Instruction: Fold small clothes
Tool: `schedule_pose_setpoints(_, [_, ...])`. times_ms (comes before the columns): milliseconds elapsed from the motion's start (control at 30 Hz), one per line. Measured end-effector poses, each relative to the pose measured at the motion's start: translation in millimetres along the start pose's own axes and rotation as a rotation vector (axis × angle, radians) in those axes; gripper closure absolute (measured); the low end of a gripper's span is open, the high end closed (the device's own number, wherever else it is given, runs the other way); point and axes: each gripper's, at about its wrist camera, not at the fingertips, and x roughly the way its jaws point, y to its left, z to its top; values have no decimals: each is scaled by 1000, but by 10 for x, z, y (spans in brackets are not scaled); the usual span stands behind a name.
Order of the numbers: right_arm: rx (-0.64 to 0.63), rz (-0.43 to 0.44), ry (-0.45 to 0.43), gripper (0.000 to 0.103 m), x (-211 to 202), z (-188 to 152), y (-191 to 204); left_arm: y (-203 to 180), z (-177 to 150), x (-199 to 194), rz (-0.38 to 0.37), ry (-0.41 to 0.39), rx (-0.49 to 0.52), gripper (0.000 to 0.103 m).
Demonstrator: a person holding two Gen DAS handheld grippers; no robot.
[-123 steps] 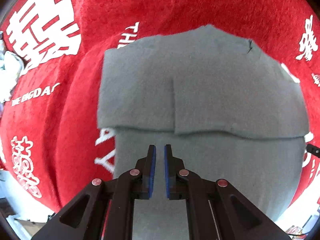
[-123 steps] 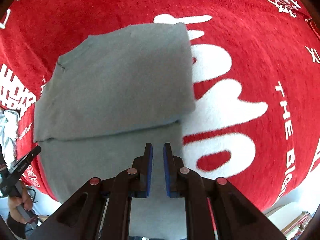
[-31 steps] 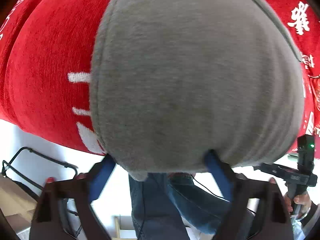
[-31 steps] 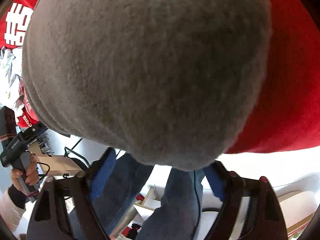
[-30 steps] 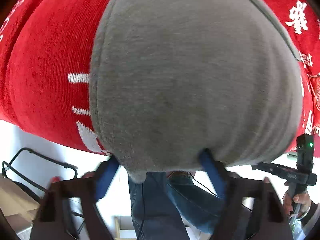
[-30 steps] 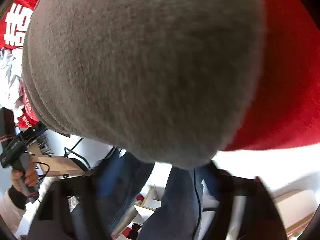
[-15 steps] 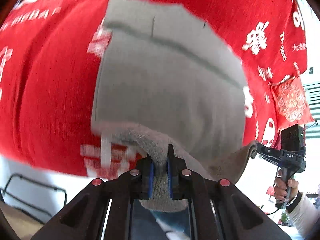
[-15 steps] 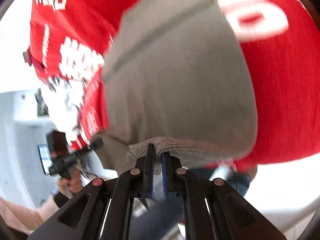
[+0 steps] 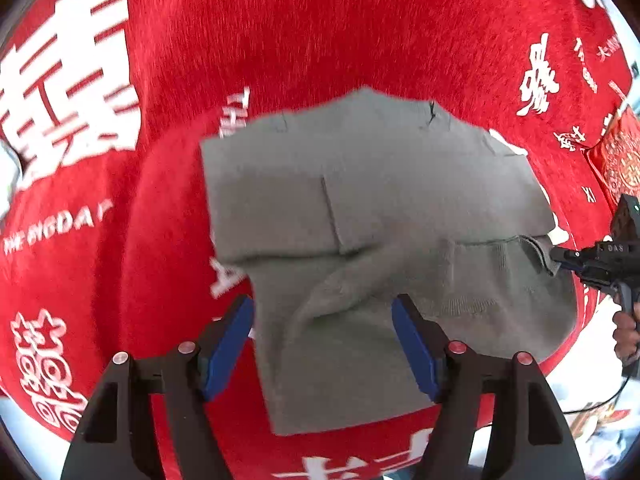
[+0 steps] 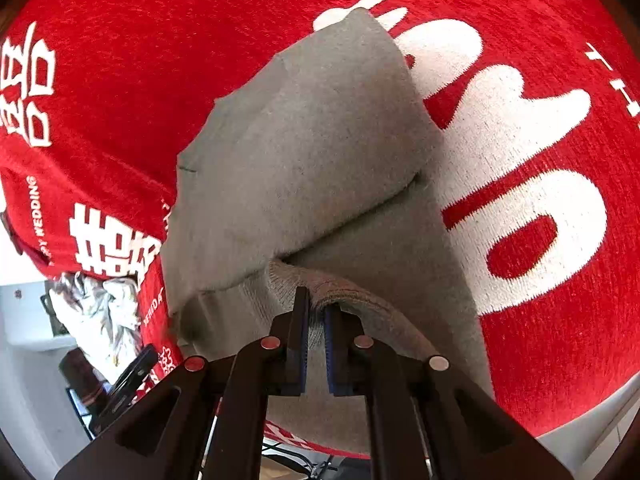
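In the left wrist view, a grey knitted garment (image 9: 372,216) is seen lying on a red cloth with white lettering (image 9: 320,28) that covers the desk. The garment's sleeves are folded inward over its body, and their two edges meet along a seam-like line near the middle. The lower part of the garment is rumpled, with a raised ridge of fabric running between the blue pads of the left gripper (image 9: 322,344). The jaws of that gripper are opening and stand wide, one pad on either side of the fabric, and no pad is seen pressing on it. At the right edge, the garment's hem corner is pinched by the tip of the right gripper (image 9: 560,256), whose handle is held by a hand (image 9: 626,332). In the right wrist view, the same grey garment (image 10: 304,140) is seen stretched away over the red cloth (image 10: 160,40), next to large white characters. The jaws of the right gripper (image 10: 314,320) are narrow and closed on a bunched fold of the ribbed hem, which is lifted clear of the layer beneath it. A crumpled pale fabric (image 10: 96,312) is seen beyond the cloth's edge at the lower left.
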Motion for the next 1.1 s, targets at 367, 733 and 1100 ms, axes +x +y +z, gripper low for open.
schedule_pose_setpoints(367, [-208,-219,-60,39,-151,-63,401,-225,154,220,-62,104,172,30])
schedule_pose_setpoints(733, [-460,-433,65,40,194,155,414,-479,334,756,-62,174,108,31])
schedule_pose_setpoints(1100, [-593,-370,98,95,-141,-1,611,-272,242,259,-85,81,-38,96])
